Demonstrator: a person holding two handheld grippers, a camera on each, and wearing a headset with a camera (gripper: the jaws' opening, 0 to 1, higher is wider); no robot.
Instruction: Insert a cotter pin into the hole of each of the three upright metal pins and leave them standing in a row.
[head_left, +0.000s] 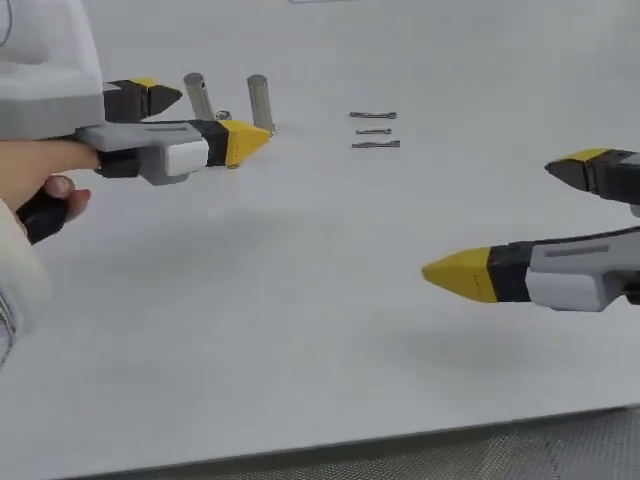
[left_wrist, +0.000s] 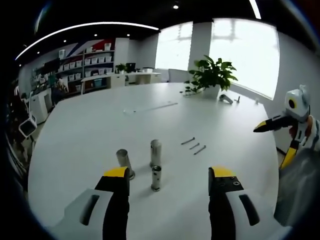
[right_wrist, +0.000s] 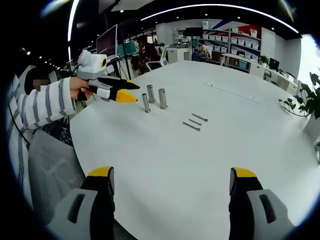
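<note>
Now the left hand-held gripper (head_left: 224, 118) and right hand-held gripper (head_left: 487, 219) are hovering released, empty; next, probably grasping a cotter pin (head_left: 373, 115).

The table (head_left: 300, 300) is lying bare along its near edge, leaving wide passage. Toward the far edge, three metal pins (left_wrist: 155, 152) are standing close together, cotter pins (head_left: 374, 130) lying near them.
</note>
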